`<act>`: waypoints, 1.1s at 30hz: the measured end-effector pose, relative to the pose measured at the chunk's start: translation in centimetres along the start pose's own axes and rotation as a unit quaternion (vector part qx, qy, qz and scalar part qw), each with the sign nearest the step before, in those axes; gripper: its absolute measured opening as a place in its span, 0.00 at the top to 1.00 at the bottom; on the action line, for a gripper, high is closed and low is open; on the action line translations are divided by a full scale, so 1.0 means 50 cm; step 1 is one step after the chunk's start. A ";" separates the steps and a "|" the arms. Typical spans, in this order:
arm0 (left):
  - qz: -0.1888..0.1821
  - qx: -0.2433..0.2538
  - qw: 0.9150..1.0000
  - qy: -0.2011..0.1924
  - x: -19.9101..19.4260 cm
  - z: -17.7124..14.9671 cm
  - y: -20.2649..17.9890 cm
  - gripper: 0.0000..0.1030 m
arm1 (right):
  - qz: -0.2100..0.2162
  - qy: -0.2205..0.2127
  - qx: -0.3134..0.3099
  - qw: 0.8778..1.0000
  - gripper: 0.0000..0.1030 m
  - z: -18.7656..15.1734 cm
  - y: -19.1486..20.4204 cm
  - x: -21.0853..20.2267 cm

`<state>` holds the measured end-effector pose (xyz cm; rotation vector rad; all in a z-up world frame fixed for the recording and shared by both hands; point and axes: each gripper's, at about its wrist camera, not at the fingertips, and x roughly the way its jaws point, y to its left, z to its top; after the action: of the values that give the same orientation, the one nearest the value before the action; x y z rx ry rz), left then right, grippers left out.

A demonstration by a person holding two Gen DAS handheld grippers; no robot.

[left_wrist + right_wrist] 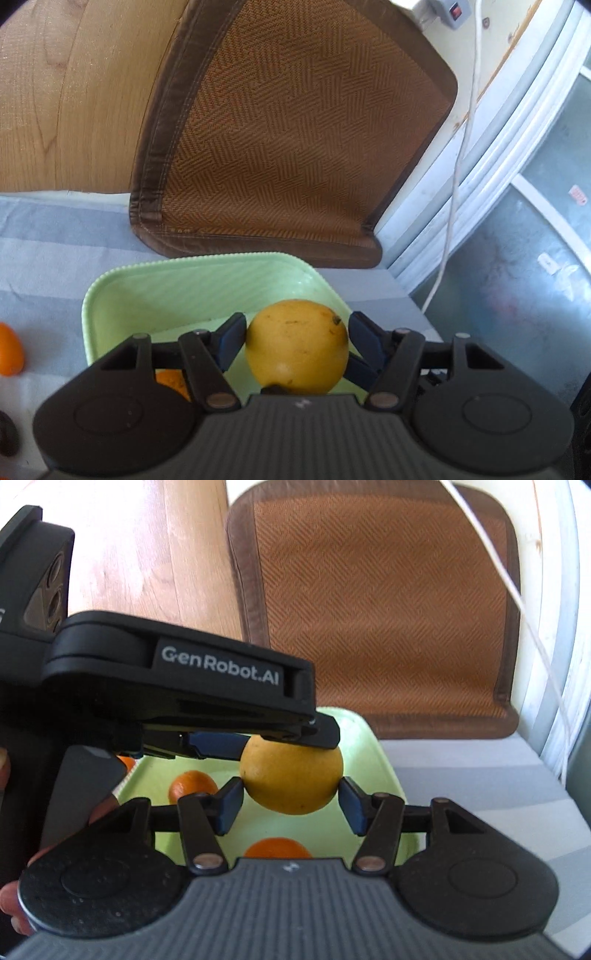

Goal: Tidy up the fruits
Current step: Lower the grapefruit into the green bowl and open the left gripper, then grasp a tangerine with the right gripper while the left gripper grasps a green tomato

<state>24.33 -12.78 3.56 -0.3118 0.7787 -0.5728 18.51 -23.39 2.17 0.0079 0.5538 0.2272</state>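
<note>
the only writing that reads clearly is "genrobot.ai", in pale letters on the black side of the left gripper [291,755] where it crosses the right wrist view. a small red sticker on the grey floor at the right edge of the left wrist view is too blurred to read.

the left gripper [297,345] holds a yellow citrus fruit [297,347] between its blue pads [231,341], jaws spread about as wide as the fruit and pressed on both its sides. the fruit hangs over the pale green tray [199,280], toward the tray's right edge. from the right wrist view the same yellow fruit [291,779] sits under the left gripper's finger, so its top is covered.

the right gripper [291,806] stands open, its blue pads [352,805] either side of the fruit as seen from behind; whether they touch it cannot be told, since the fruit may lie further off.

in the green tray [373,753] lie two oranges: one [192,784] toward the left edge, partly behind the right gripper's linkage, and another [277,847] at the near edge, cut off by the gripper body. a third orange patch shows at the tray's left rim, mostly hidden.

on the grey striped cloth [55,258] left of the tray, an orange fruit [11,349] is cut by the frame, and a dark object [7,434] below it is too cropped to name.
</note>
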 end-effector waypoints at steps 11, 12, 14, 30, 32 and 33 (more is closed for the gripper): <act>-0.012 0.012 0.988 -0.156 -0.350 -0.043 0.057 0.41 | 0.065 -0.170 0.088 0.979 0.42 -0.004 -0.045 -0.139; 0.010 0.011 0.985 -0.170 -0.392 -0.059 0.079 0.41 | 0.095 -0.183 0.103 0.973 0.42 -0.003 -0.048 -0.155; 0.062 -0.001 0.981 -0.182 -0.456 -0.097 0.130 0.41 | 0.164 -0.182 0.119 0.962 0.42 0.001 -0.036 -0.169; 0.202 0.082 0.974 -0.064 -0.382 -0.292 0.206 0.48 | 0.142 0.000 -0.065 0.988 0.52 -0.080 0.309 -0.074; 0.207 0.079 0.973 -0.064 -0.373 -0.290 0.213 0.58 | 0.129 0.011 -0.074 0.989 0.52 -0.083 0.319 -0.054; 0.210 0.079 0.972 -0.066 -0.370 -0.288 0.212 0.64 | 0.124 0.016 -0.077 0.989 0.52 -0.082 0.322 -0.045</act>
<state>7.07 5.88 -0.60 -0.0312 0.6418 -0.2089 11.11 -8.40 0.95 -0.0770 0.5666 0.5126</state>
